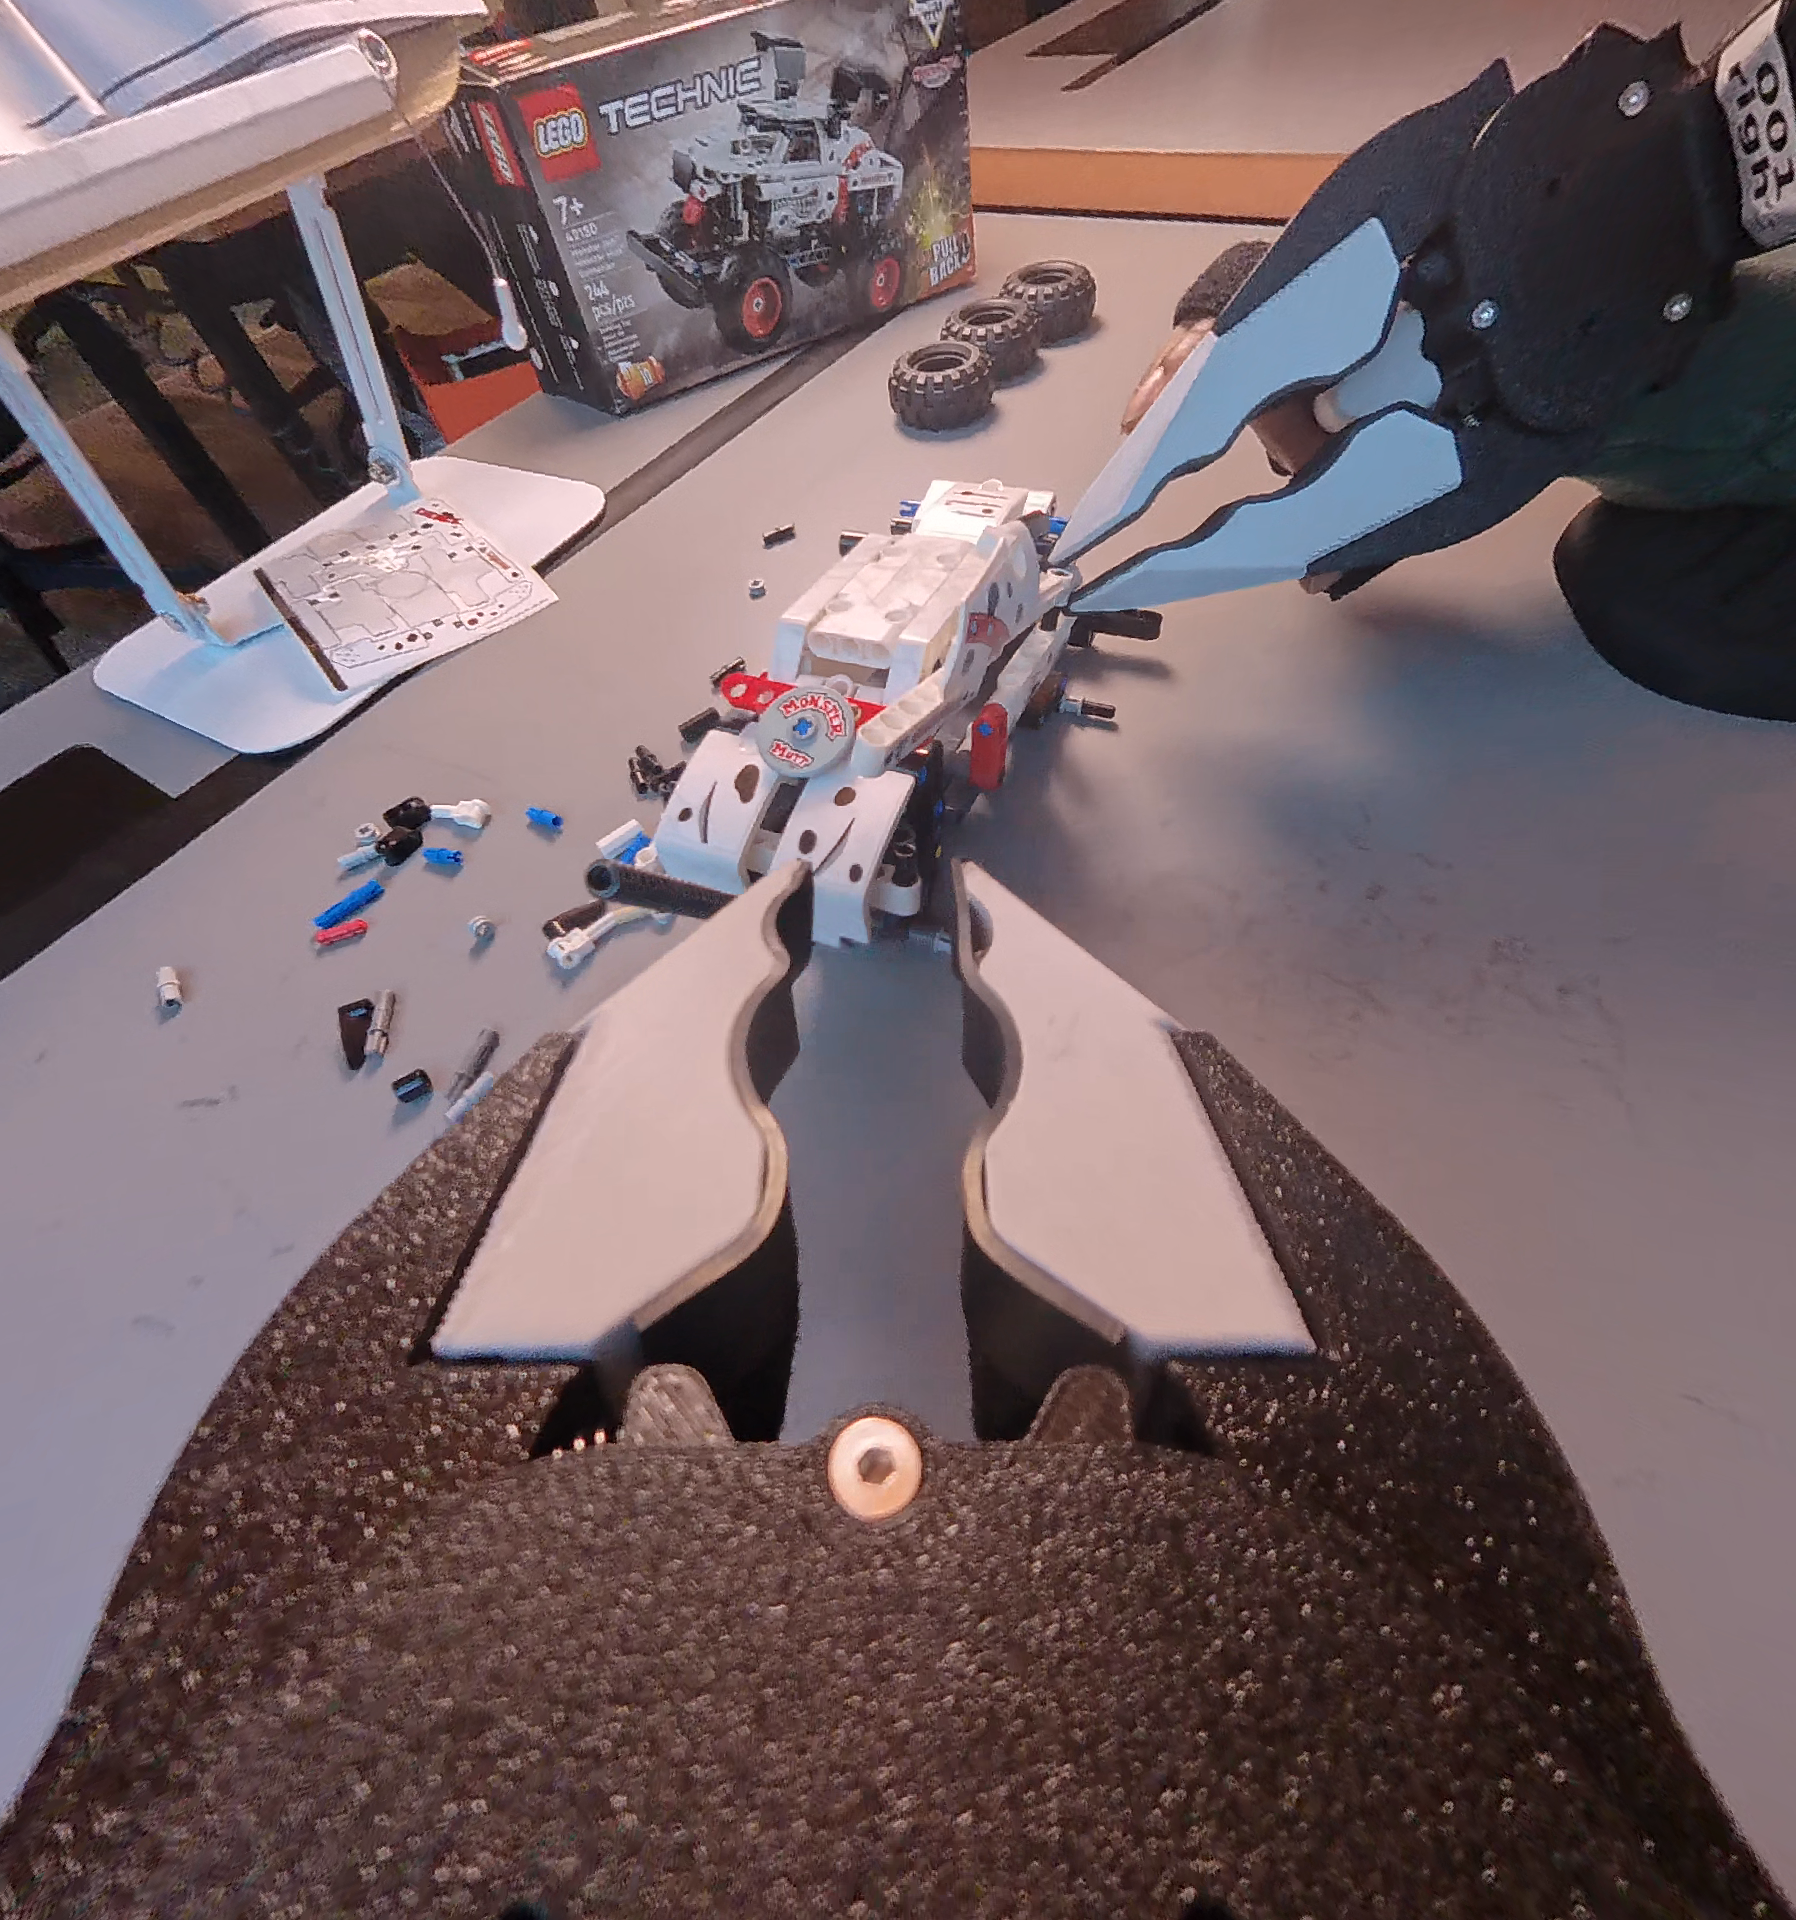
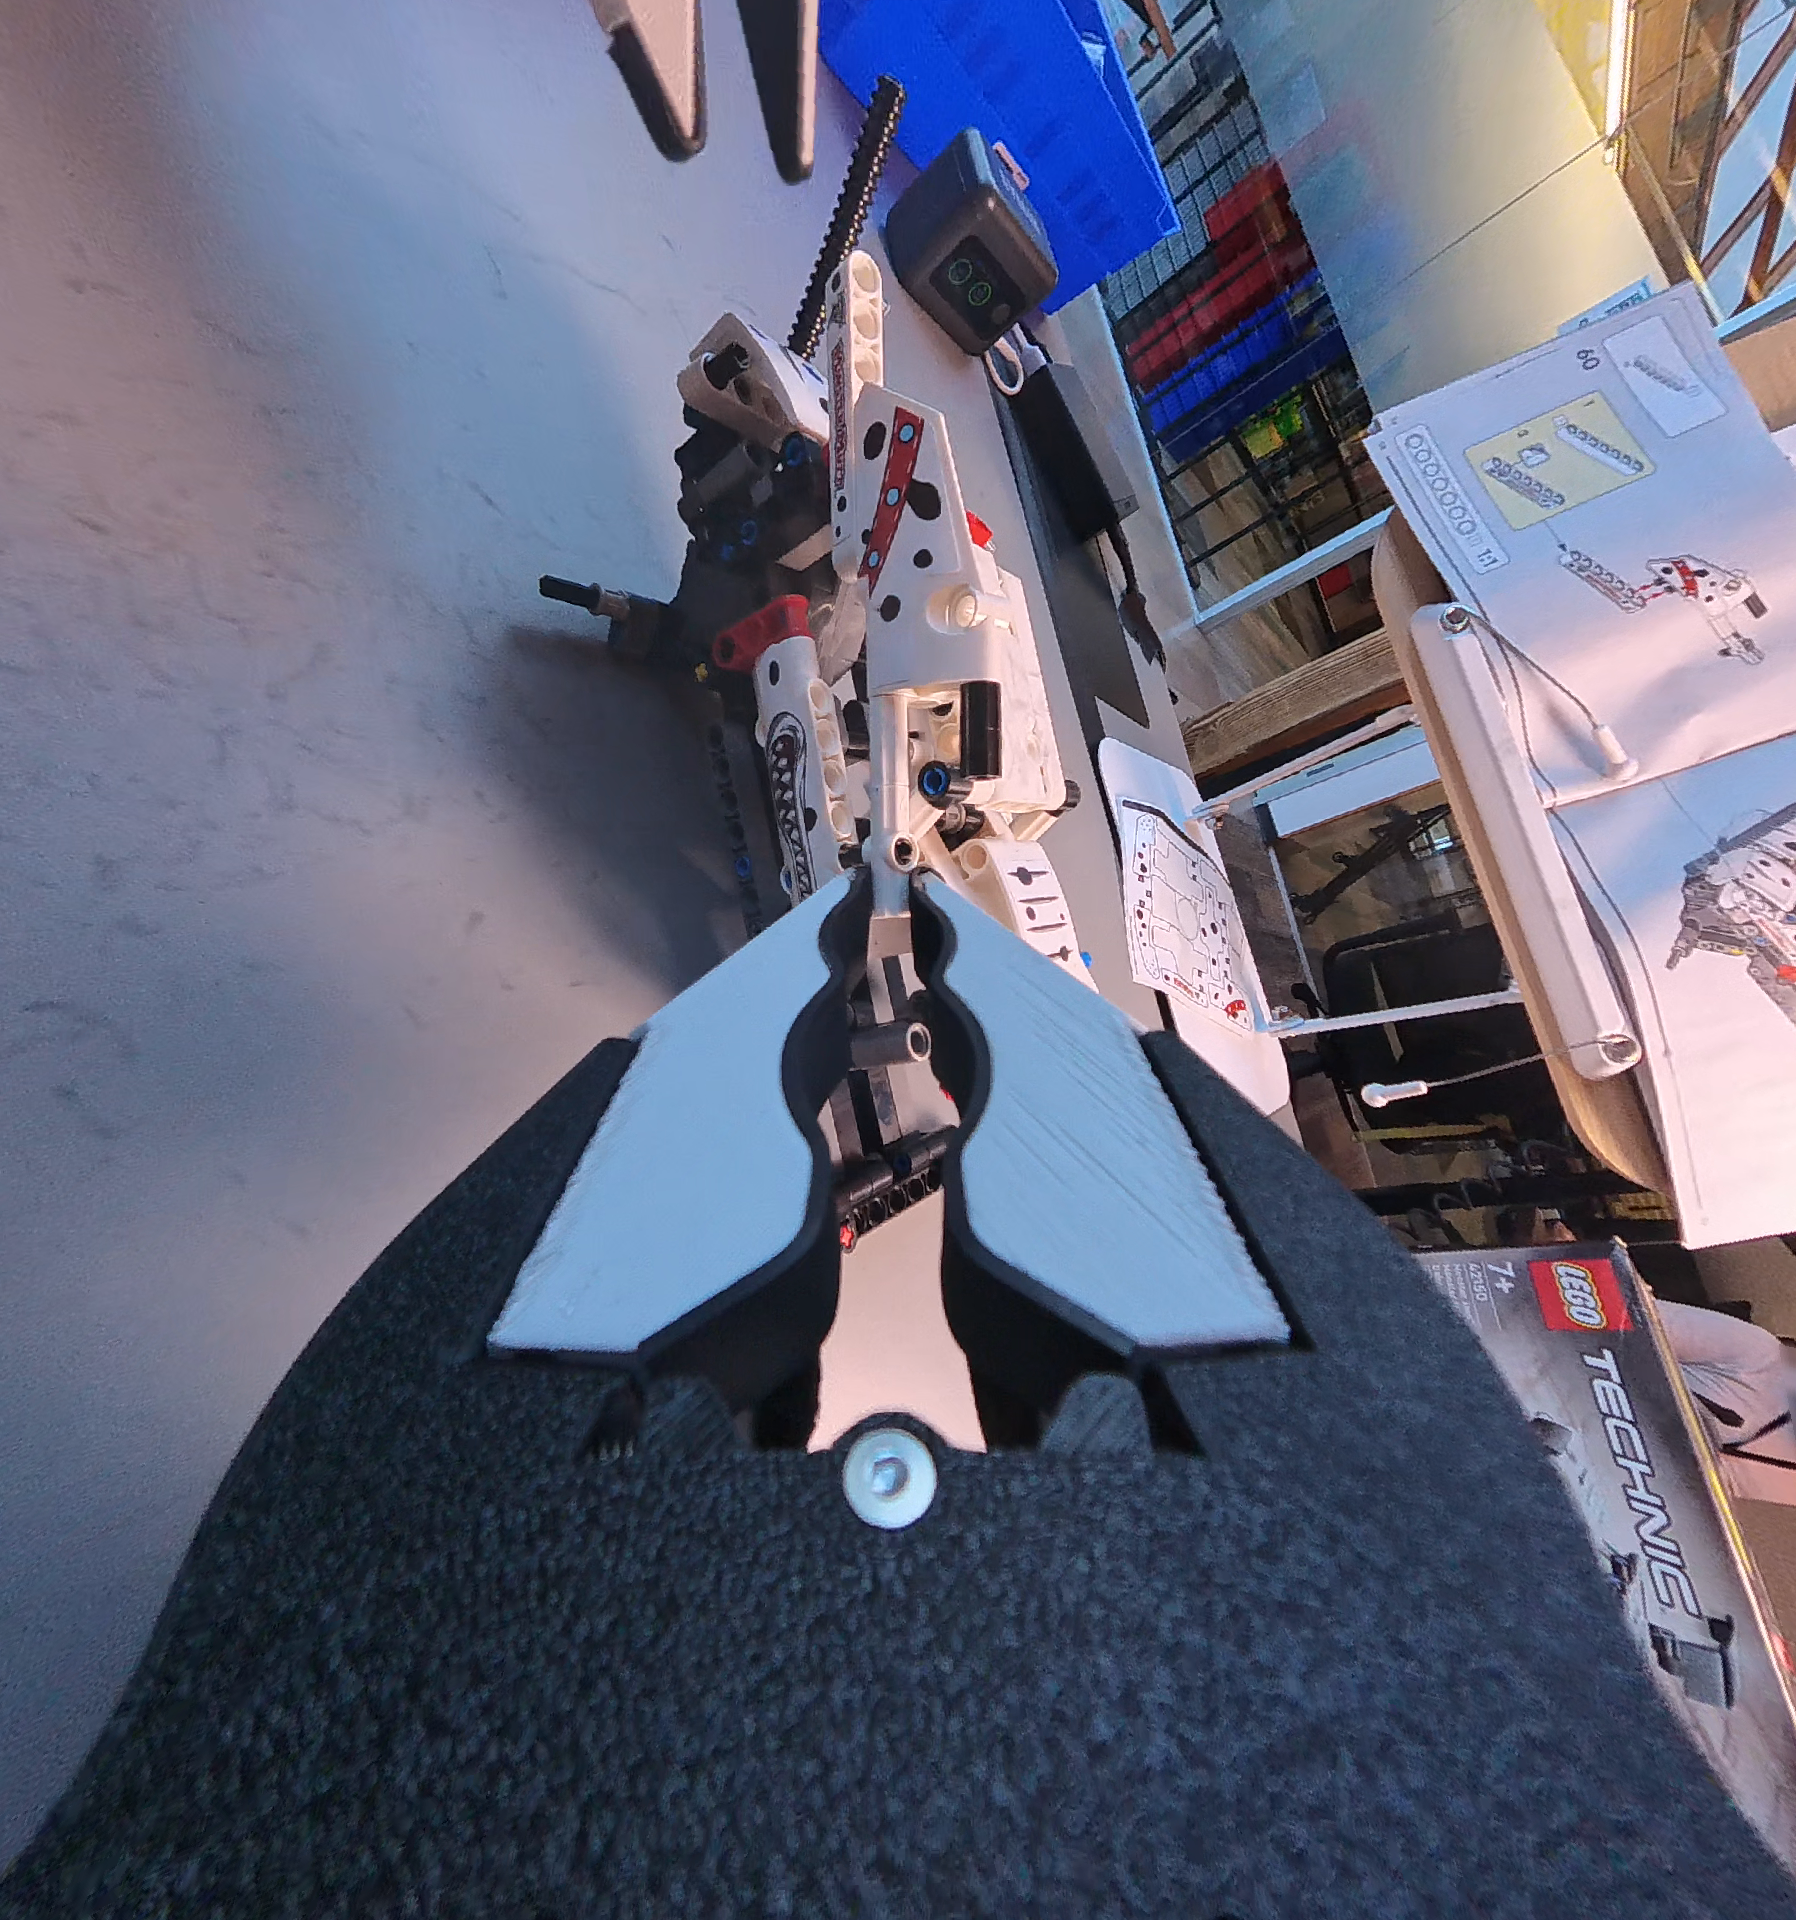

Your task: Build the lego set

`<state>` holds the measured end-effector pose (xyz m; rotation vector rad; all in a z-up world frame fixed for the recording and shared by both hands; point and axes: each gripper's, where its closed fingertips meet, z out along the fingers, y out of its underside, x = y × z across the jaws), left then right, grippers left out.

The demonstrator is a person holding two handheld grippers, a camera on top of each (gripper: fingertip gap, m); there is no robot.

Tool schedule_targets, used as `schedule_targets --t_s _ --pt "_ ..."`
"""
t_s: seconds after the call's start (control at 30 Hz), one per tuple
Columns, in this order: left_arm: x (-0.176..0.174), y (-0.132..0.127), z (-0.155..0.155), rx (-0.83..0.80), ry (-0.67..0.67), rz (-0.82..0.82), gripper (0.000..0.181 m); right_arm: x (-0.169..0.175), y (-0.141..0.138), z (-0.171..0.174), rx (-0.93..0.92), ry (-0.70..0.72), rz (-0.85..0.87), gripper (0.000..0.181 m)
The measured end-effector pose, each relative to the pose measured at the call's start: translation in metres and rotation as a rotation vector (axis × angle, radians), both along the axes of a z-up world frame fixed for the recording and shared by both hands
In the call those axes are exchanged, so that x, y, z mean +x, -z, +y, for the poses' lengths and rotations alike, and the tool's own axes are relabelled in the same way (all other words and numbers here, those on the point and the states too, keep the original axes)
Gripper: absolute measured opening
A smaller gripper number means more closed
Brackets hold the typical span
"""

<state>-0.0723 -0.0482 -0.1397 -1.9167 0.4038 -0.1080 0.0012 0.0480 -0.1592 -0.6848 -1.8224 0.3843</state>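
Note:
A white, black-spotted truck model with red parts lies on the grey table, without wheels. My left gripper is open and empty, its tips just short of the model's front end. My right gripper is shut on a thin white beam at the model's rear end; it also shows in the left wrist view, coming in from the upper right. The model runs away from the right gripper, and the left gripper's fingers show beyond its far end. A black ribbed rod sticks out at the model's front.
Several small loose pins and connectors are scattered left of the model. Three black tyres and the set's box stand behind. A white stand with a sticker sheet holds the open instruction booklet. A dark device lies near a blue bin. My right fingertips sit around 12 cm from my left ones.

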Motion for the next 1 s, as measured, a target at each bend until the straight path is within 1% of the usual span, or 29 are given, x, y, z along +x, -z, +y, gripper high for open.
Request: schedule_targets --t_s 0.1,0.23,0.4,0.47,0.57,0.67,0.73,0.83,0.93,1.0 --pt "0.003 -0.004 0.002 0.036 0.009 -0.01 0.026 0.0 0.0 -0.001 0.0 -0.004 0.001 0.006" --pt "0.009 -0.001 0.01 0.056 0.008 0.021 0.023 0.0 -0.002 -0.004 -0.013 -0.023 0.007 0.007" --pt "0.007 0.006 0.016 0.035 -0.013 0.04 0.017 0.0 -0.003 -0.005 -0.021 -0.028 0.01 0.006" --pt "0.005 0.0 0.016 0.061 -0.017 0.02 0.018 0.001 -0.005 -0.004 -0.019 -0.034 0.015 0.006" --pt "0.006 -0.008 0.016 0.094 -0.006 -0.024 0.024 0.002 -0.004 -0.005 -0.023 -0.06 0.013 0.007" --pt "0.007 -0.006 0.02 0.088 0.003 -0.021 0.026 0.001 -0.003 -0.006 -0.023 -0.08 0.01 0.007" --pt "0.011 -0.004 0.023 0.083 0.02 -0.012 0.023 0.001 -0.001 -0.004 -0.017 -0.073 0.003 0.007" --pt "0.014 0.003 0.026 0.053 0.036 0.014 0.011 -0.001 -0.001 -0.001 -0.002 -0.063 0.006 0.007" --pt "0.013 0.005 0.027 0.048 0.027 0.043 0.011 -0.002 -0.001 0.0 0.002 -0.06 0.008 0.007" --pt "0.013 0.006 0.027 0.041 0.028 0.032 0.011 -0.002 -0.001 0.0 -0.001 -0.059 0.009 0.007"
